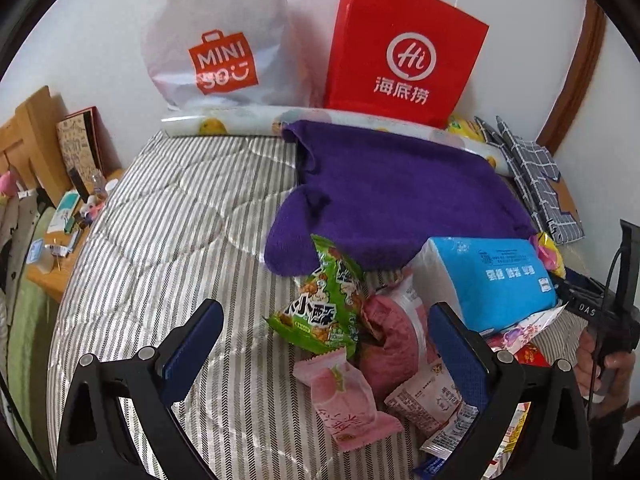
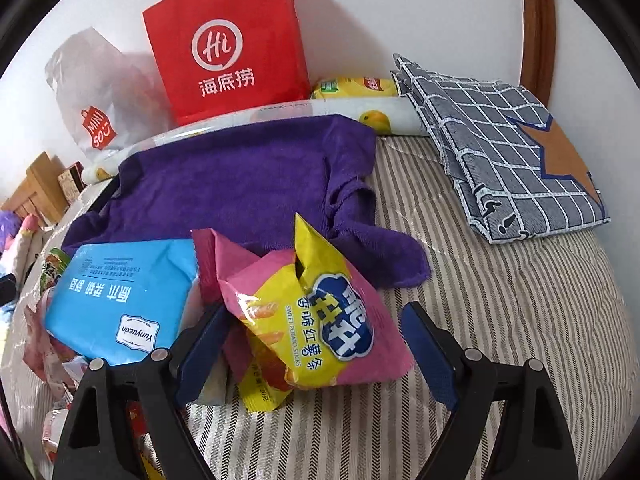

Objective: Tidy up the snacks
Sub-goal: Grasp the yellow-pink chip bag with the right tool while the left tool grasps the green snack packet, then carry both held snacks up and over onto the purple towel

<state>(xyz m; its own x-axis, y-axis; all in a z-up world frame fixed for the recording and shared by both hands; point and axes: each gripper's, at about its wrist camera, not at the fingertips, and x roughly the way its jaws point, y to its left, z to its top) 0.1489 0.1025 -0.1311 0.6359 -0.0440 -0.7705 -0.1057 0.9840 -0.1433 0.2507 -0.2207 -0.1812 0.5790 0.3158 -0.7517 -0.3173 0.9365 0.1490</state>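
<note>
Snacks [image 1: 320, 312] partly hidden under blue pack [image 1: 492, 280] | both grippers' jaws spread, empty

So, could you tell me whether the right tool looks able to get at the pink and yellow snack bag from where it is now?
Probably yes: the right tool is open, and the pink and yellow snack bag lies on top of the pile between its fingers, with nothing covering it.
</note>
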